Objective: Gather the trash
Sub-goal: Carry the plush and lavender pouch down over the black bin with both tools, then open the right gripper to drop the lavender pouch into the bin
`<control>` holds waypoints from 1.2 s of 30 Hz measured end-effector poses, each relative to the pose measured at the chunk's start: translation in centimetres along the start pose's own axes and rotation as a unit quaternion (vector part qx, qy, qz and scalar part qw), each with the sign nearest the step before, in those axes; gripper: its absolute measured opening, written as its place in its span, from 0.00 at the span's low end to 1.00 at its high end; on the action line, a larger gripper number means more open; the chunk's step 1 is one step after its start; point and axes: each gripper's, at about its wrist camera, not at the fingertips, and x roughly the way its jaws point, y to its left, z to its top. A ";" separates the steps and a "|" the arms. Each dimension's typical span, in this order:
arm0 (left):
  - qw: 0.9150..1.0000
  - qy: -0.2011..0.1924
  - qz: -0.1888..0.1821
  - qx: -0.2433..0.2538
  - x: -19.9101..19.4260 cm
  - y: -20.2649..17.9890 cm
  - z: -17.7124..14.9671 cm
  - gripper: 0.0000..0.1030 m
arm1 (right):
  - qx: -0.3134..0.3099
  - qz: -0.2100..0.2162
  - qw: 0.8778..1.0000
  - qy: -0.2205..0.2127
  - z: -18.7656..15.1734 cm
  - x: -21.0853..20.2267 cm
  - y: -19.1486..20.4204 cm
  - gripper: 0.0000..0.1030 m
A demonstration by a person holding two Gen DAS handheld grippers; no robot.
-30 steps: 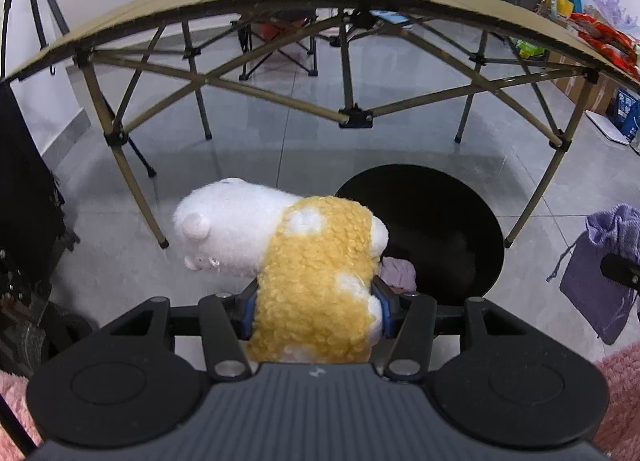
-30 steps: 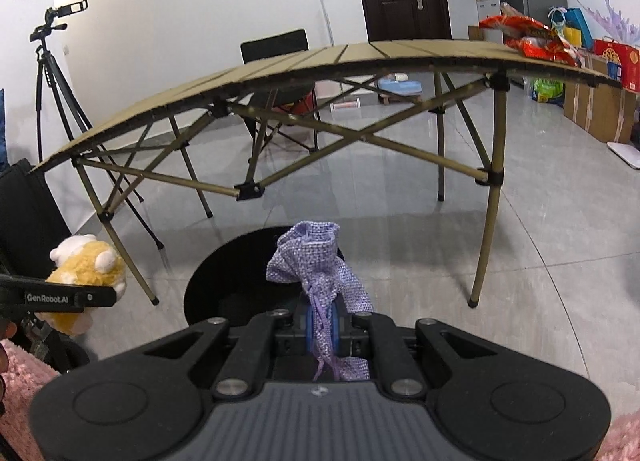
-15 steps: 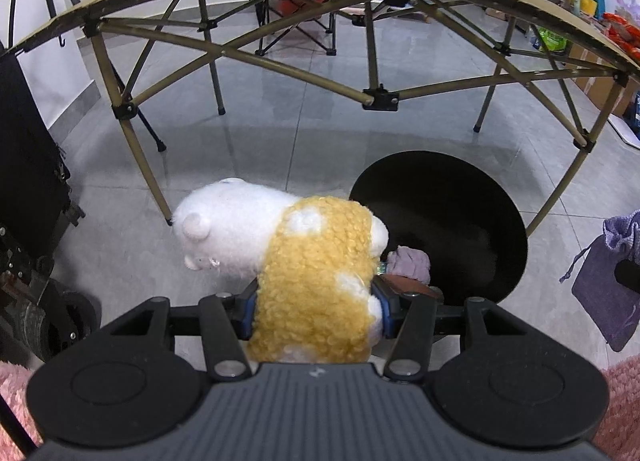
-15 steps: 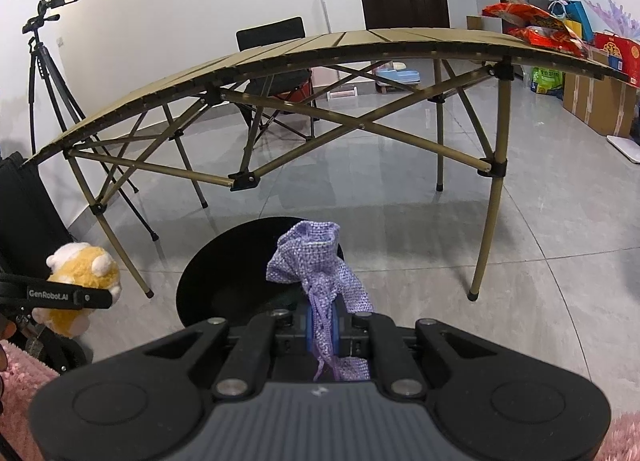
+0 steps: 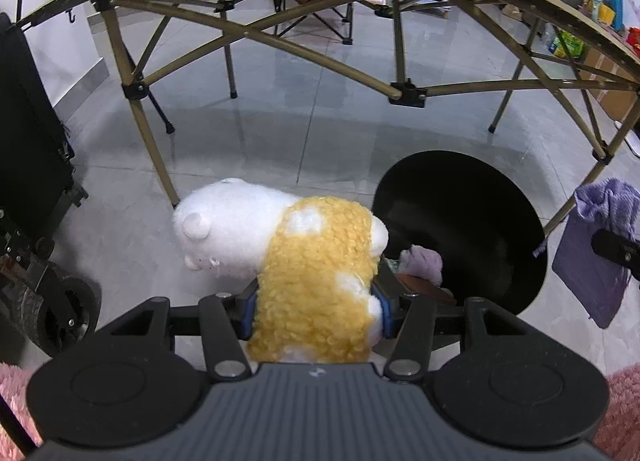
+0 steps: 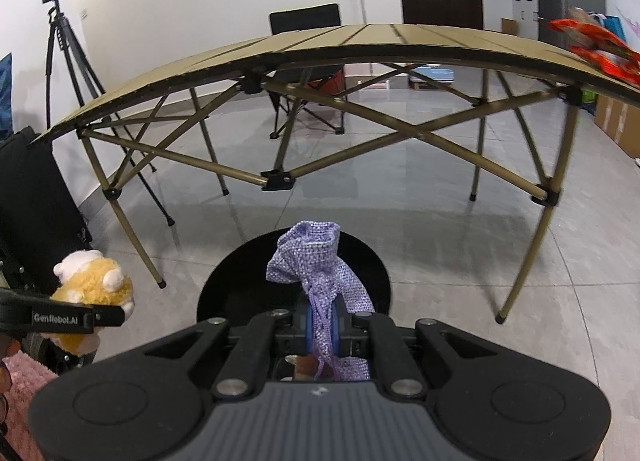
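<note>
My left gripper (image 5: pixel 314 309) is shut on a yellow and white plush toy (image 5: pixel 280 245), held above the floor just left of a round black bin (image 5: pixel 472 221). A purple item (image 5: pixel 422 261) lies in the bin. My right gripper (image 6: pixel 323 325) is shut on a purple mesh drawstring pouch (image 6: pixel 316 265), held over the near side of the bin (image 6: pixel 224 285). The pouch (image 5: pixel 596 257) shows at the right of the left wrist view. The plush toy (image 6: pixel 94 293) and left gripper show at the left of the right wrist view.
A folding camp table (image 6: pixel 360 49) with crossed tan legs (image 5: pixel 136 109) stands right behind the bin. Red snack bags (image 6: pixel 596 49) lie on its right end. A black case (image 5: pixel 28 133) and wheel (image 5: pixel 60 313) are at left, a tripod (image 6: pixel 64 37) behind.
Both grippers have moved forward and lower toward the bin, which looks larger and nearer. Both grips are unchanged.
</note>
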 end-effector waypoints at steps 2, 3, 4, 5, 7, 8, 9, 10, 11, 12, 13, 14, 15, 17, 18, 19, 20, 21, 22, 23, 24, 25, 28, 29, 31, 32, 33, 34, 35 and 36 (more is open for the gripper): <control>1.000 0.002 0.002 -0.004 0.3 0.3 0.2 0.52 | -0.005 0.005 1.000 0.006 0.7 0.9 0.5 0.08; 1.000 0.003 0.004 -0.006 0.4 0.5 0.3 0.52 | -0.007 0.008 1.000 0.009 0.9 1.3 0.8 0.08; 1.000 0.004 0.007 -0.007 0.6 0.6 0.4 0.52 | -0.009 0.010 1.000 0.012 1.2 1.7 0.9 0.08; 1.000 0.005 0.008 -0.009 0.7 0.7 0.5 0.52 | -0.012 0.014 1.000 0.016 1.5 2.2 1.3 0.08; 1.000 0.006 0.010 -0.012 1.0 1.0 0.8 0.52 | -0.019 0.017 0.999 0.021 2.1 2.9 1.9 0.08; 1.000 0.007 0.012 -0.014 1.2 1.1 0.9 0.52 | -0.023 0.020 0.999 0.025 2.5 3.4 2.3 0.08; 1.000 0.007 0.014 -0.015 1.3 1.3 1.0 0.52 | -0.026 0.021 0.999 0.028 2.8 3.8 2.5 0.08; 1.000 0.009 0.016 -0.017 1.4 1.4 1.1 0.52 | -0.028 0.023 0.999 0.031 3.1 4.2 2.8 0.08; 1.000 0.010 0.017 -0.019 1.6 1.5 1.2 0.52 | -0.032 0.024 0.999 0.035 3.4 4.7 3.0 0.08; 1.000 0.011 0.018 -0.022 1.8 1.7 1.3 0.52 | -0.035 0.025 0.998 0.039 3.7 5.2 3.3 0.08; 0.999 0.012 0.020 -0.023 1.9 1.8 1.4 0.52 | -0.036 0.026 0.998 0.043 3.8 5.7 3.6 0.08; 0.999 0.013 0.023 -0.025 2.1 1.9 1.5 0.52 | -0.038 0.026 0.998 0.050 4.0 6.4 3.8 0.08; 0.999 0.014 0.025 -0.026 2.2 2.0 1.6 0.52 | -0.038 0.027 0.997 0.056 4.1 6.9 4.0 0.08; 0.999 0.017 0.029 -0.029 2.5 2.1 1.7 0.52 | -0.037 0.026 0.997 0.066 4.3 8.0 4.2 0.08; 0.999 0.018 0.030 -0.030 2.6 2.3 1.7 0.52 | -0.035 0.024 0.997 0.071 4.5 8.5 4.2 0.08; 0.999 0.020 0.032 -0.031 2.8 2.3 1.8 0.52 | -0.031 0.024 0.996 0.076 4.6 9.0 4.2 0.08; 0.999 0.021 0.033 -0.032 2.9 2.4 1.9 0.52 | -0.026 0.023 0.996 0.082 4.7 9.6 4.1 0.08; 0.999 0.022 0.034 -0.034 3.1 2.5 2.0 0.52 | -0.021 0.023 0.996 0.088 4.7 10.1 4.0 0.08; 0.998 0.022 0.035 -0.036 3.2 2.6 2.1 0.52 | -0.017 0.022 0.995 0.094 4.8 10.5 4.0 0.08; 0.998 0.023 0.037 -0.037 3.4 2.6 2.2 0.52 | -0.013 0.022 0.995 0.099 4.8 11.0 4.0 0.08; 0.998 0.024 0.037 -0.039 3.6 2.7 2.4 0.52 | -0.009 0.023 0.994 0.106 4.9 11.5 4.0 0.08; 0.998 0.025 0.037 -0.041 3.7 2.8 2.5 0.52 | -0.006 0.023 0.994 0.110 5.0 11.9 4.0 0.08; 0.998 0.026 0.038 -0.044 4.0 2.8 2.7 0.52 | 0.001 0.021 0.992 0.123 4.9 13.0 4.0 0.08; 0.998 0.027 0.038 -0.044 4.1 2.9 2.8 0.52 | 0.003 0.021 0.992 0.127 5.0 13.4 3.9 0.08; 0.998 0.028 0.038 -0.045 4.2 2.9 2.8 0.52 | 0.006 0.021 0.991 0.134 4.9 13.9 3.9 0.08; 0.998 0.029 0.038 -0.046 4.3 3.0 2.9 0.52 | 0.007 0.022 0.990 0.137 4.9 14.2 3.9 0.08; 0.998 0.030 0.038 -0.047 4.4 3.1 2.9 0.52 | 0.007 0.022 0.990 0.139 4.9 14.3 3.9 0.08; 0.998 0.031 0.038 -0.047 4.4 3.1 2.9 0.52 | 0.007 0.023 0.990 0.141 4.9 14.4 4.0 0.09; 0.998 0.031 0.038 -0.048 4.4 3.2 2.9 0.52 | 0.006 0.022 0.989 0.143 4.9 14.5 4.0 0.10; 0.998 0.031 0.038 -0.048 4.4 3.2 2.9 0.52 | 0.005 0.021 0.989 0.146 4.9 14.6 4.0 0.12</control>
